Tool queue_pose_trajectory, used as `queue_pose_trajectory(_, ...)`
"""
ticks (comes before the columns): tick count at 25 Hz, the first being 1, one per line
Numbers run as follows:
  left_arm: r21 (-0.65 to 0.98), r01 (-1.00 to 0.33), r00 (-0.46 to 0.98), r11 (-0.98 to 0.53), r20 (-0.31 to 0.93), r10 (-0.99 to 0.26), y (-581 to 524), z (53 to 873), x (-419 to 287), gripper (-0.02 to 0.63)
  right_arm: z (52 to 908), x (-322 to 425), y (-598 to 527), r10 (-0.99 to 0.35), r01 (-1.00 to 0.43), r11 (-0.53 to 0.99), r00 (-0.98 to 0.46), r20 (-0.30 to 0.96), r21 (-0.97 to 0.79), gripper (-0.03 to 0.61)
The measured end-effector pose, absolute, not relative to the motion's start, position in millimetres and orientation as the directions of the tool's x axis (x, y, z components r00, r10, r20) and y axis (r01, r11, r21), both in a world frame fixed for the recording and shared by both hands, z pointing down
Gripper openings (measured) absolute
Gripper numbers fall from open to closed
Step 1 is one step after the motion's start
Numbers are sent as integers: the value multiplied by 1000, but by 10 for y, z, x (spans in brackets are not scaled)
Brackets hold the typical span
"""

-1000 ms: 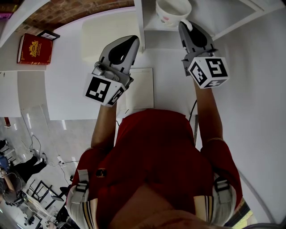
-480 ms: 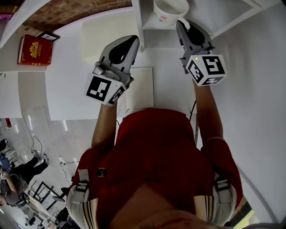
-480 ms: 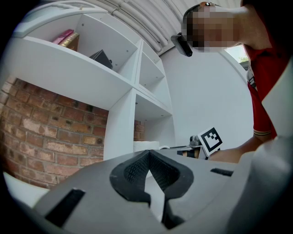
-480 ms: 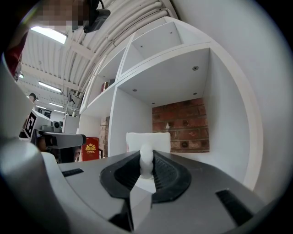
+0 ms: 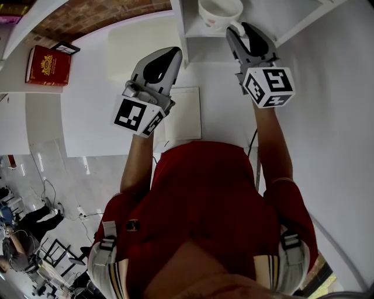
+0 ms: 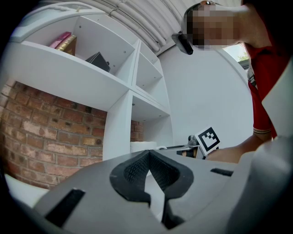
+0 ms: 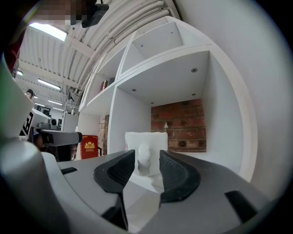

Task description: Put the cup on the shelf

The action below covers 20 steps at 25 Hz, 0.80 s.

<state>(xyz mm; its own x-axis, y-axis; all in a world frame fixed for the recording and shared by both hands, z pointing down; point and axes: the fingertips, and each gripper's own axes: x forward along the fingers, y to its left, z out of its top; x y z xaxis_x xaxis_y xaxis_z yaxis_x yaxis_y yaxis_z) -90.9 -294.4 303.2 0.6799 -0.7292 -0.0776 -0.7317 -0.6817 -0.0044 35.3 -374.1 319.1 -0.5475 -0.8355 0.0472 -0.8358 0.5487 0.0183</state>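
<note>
A white cup (image 5: 219, 11) with a small pink print stands in the white shelf's (image 5: 193, 42) open compartment, its handle turned toward me. My right gripper (image 5: 241, 27) reaches into that compartment, and its jaws are opening. In the right gripper view the cup's (image 7: 146, 146) handle sits between the two pads of the right gripper (image 7: 147, 161), with a gap on each side. My left gripper (image 5: 170, 52) hovers over the white table (image 5: 87, 117), left of the shelf. The left gripper (image 6: 148, 156) has its tips together and nothing between them.
A red book (image 5: 48, 64) lies at the table's far left. A white sheet (image 5: 184, 114) lies on the table under the left gripper. Books (image 6: 64, 42) and a dark box (image 6: 97, 59) stand on upper shelves. Brick wall (image 7: 181, 125) backs the compartment.
The right gripper's jaws have spread apart and let go of the cup's handle. The cup now rests on the shelf. The left gripper has stayed where it was.
</note>
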Motion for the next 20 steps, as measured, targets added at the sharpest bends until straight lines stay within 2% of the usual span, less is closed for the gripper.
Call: queue_pose_trajectory(20, -20, -734, 678, -679, -86, -730, -2648, 2950, -888, 6, 3004, 418, -3320, -833, -832, 554, -553, 15, 34, 176)
